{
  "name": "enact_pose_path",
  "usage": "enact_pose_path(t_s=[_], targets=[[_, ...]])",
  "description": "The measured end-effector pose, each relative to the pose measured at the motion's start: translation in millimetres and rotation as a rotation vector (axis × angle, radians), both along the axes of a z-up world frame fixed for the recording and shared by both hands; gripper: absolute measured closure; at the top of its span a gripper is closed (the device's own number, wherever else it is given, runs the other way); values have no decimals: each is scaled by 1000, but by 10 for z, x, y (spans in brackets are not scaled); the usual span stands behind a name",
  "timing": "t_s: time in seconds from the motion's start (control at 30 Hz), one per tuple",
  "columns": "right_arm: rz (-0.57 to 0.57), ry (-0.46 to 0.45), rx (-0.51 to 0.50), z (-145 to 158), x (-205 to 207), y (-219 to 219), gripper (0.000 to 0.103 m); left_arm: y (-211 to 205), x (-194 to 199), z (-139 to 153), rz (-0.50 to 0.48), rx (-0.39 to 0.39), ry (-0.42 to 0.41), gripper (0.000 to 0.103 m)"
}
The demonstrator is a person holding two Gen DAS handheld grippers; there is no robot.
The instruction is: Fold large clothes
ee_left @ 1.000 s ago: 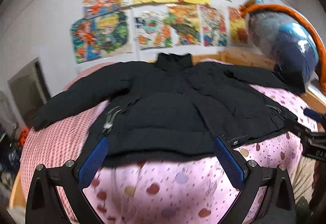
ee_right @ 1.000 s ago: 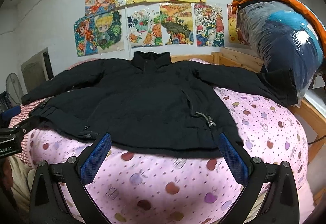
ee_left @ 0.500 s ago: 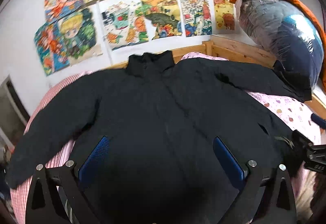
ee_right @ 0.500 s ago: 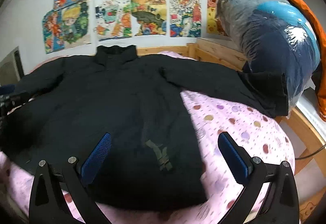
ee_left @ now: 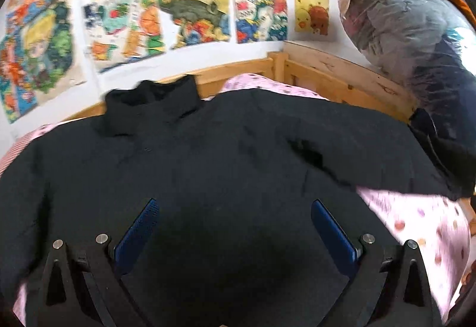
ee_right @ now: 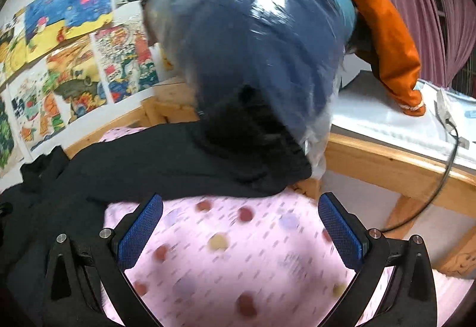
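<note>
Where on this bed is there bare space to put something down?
Only the pink spotted sheet below the black jacket's outstretched sleeve, near the wooden frame. The jacket covers the rest, and the plastic-wrapped bundle crowds the sleeve's end.

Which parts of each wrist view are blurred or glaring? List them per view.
Left wrist view: the wall posters and the black jacket are softly motion-smeared, while the left hand-held gripper stays sharp. Right wrist view: the pink bedsheet dots streak, the plastic-wrapped bundle smears with white glare, and the right hand-held gripper is crisp.
</note>
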State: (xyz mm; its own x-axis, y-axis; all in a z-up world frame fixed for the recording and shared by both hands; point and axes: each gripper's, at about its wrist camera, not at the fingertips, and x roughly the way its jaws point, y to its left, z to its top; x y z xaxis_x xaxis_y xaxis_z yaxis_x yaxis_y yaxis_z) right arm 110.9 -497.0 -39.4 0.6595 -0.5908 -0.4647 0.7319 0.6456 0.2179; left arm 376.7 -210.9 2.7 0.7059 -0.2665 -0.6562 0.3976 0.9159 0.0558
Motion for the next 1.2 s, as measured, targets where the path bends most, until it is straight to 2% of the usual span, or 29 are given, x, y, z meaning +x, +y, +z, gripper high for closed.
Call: enact_pose_path(t_s=[0.13,0.3,0.37,0.43,0.47,0.5,0.53,0.6,0.63,0.67,0.7,0.73,0.9,1.0,1.1,1.2], targets=[[-7,-12,-14,-67,55,-367,1,-422,434,-146,-32,51,12,0],[118,48,-46,-66,191,-511,2,-685,807,-516,17,108,47,0],[136,78,-53,-90,245,-520,13,-698,887,-661,17,103,86,0],[119,103,-51,-134,260,-526,29,-733,971,-816,16,118,126,0],[115,99,-45,-142,259,-538,33,-753,1001,-858,11,122,138,0],[103,85,-38,-148,233,-563,43,-774,1025,-920,6,127,152,0],[87,81,-39,-142,202,-582,59,-783,1029,-949,1,129,161,0],[71,71,-26,-123,134,-634,76,-785,1031,-999,-4,130,182,0],[87,55,-1,-110,64,-660,81,-769,1017,-988,-4,125,180,0],[97,47,12,-109,24,-665,85,-742,977,-952,-4,117,172,0],[128,32,33,-84,-11,-644,96,-716,942,-910,-5,110,165,1],[153,22,47,-65,-50,-616,98,-681,892,-851,-3,99,155,1],[255,-10,-12,198,-103,-271,98,-409,533,-347,-60,-22,106,1],[358,-66,-98,575,-72,125,98,-144,345,-40,-110,-114,113,1],[493,-125,-161,928,67,549,99,374,103,256,-138,-259,153,1],[647,-180,-179,1131,269,996,99,888,-81,430,-123,-352,182,1]])
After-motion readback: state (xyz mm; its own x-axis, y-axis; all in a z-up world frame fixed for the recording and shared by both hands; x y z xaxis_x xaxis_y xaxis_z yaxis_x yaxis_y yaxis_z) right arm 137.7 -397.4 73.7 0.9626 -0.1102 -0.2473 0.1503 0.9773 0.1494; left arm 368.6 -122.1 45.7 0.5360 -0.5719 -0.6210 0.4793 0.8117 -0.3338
